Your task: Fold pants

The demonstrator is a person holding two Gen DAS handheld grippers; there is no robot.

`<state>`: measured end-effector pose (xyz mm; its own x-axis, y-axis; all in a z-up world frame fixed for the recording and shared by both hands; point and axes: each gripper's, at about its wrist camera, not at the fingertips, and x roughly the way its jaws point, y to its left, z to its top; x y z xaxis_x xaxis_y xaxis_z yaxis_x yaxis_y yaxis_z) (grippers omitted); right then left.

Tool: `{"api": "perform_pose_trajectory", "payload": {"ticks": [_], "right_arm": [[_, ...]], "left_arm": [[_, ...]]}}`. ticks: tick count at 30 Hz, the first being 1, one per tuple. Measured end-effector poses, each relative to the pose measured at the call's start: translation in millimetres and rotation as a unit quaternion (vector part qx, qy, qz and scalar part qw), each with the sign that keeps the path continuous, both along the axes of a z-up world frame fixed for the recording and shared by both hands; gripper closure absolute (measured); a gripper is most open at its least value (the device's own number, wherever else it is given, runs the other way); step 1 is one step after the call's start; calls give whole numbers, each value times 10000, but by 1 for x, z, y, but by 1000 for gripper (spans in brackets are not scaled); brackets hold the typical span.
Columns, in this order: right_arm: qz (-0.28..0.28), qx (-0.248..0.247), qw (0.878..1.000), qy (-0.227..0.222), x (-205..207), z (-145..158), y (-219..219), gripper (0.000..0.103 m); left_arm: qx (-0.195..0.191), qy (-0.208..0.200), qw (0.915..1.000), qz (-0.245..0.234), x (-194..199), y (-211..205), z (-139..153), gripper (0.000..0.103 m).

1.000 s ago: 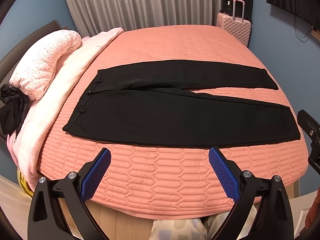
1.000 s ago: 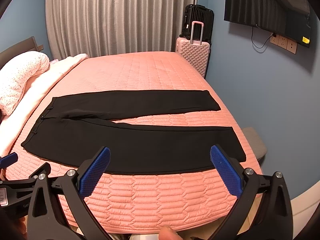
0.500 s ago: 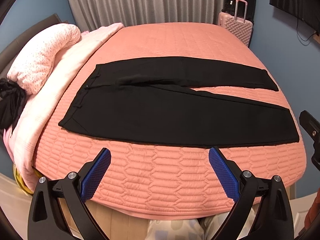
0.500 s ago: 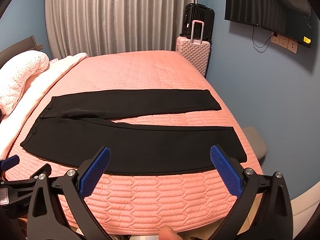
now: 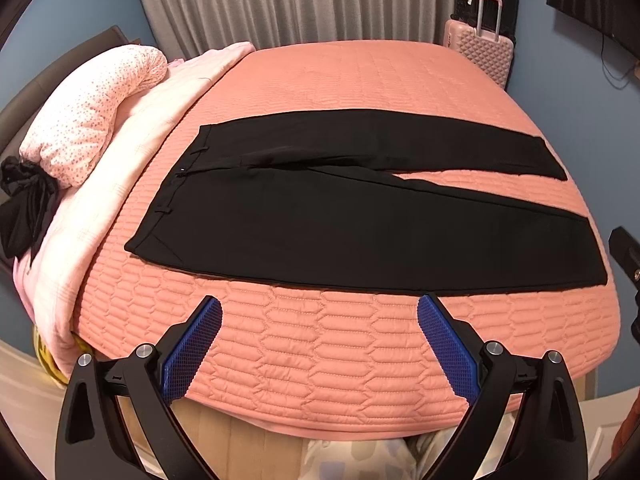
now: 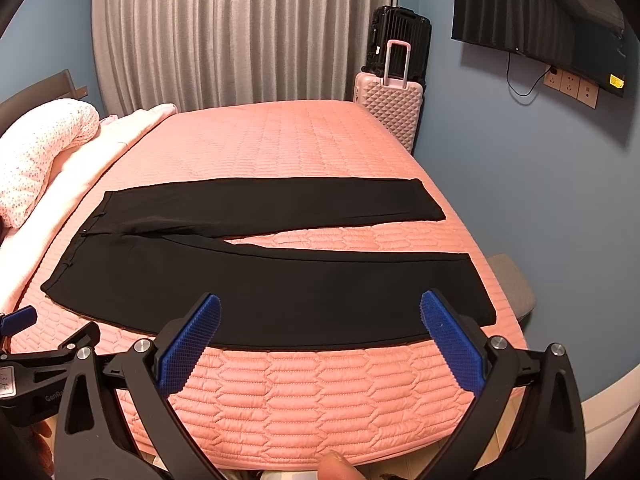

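Black pants (image 5: pixel 360 224) lie flat and spread on the pink quilted bed (image 5: pixel 320 80), waistband at the left, both legs running right in a narrow V. They also show in the right wrist view (image 6: pixel 280 288). My left gripper (image 5: pixel 319 312) is open and empty, hovering near the bed's front edge, short of the near leg. My right gripper (image 6: pixel 320 308) is open and empty, its blue pads (image 6: pixel 188 344) over the near leg's lower edge. The left gripper's body shows at the far left of the right wrist view (image 6: pixel 40 364).
A rolled pink duvet and pale blanket (image 5: pixel 100 128) lie along the bed's left side, with a black cloth bundle (image 5: pixel 24 200). A pink suitcase (image 6: pixel 390 108) and a black one (image 6: pixel 400 40) stand at the far right corner. A wall TV (image 6: pixel 536 16) hangs right. A grey stool (image 6: pixel 512 284) stands beside the bed.
The left gripper has moved a little left and closer, so the pants sit further right and larger in its view. The right gripper has barely moved. Both stay open.
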<state>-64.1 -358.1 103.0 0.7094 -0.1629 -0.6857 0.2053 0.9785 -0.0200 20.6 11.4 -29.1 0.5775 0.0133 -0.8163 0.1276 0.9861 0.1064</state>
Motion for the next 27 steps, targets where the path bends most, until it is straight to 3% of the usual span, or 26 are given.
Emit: {"api": "perform_pose_trajectory", "payload": {"ticks": [8,22,27], "right_arm": [[10,-12,10000,-14,0,1,1,5],[17,2,10000,-7,0,-1,0,5],[36,12,10000,6,0,-2,1,5]], "left_arm": [[-56,61,10000,40,-1,0,0,6],[137,-128,9997,-138,-6,-11,5,5],[22,-251,9996,-130,-5,-7,8,5]]}}
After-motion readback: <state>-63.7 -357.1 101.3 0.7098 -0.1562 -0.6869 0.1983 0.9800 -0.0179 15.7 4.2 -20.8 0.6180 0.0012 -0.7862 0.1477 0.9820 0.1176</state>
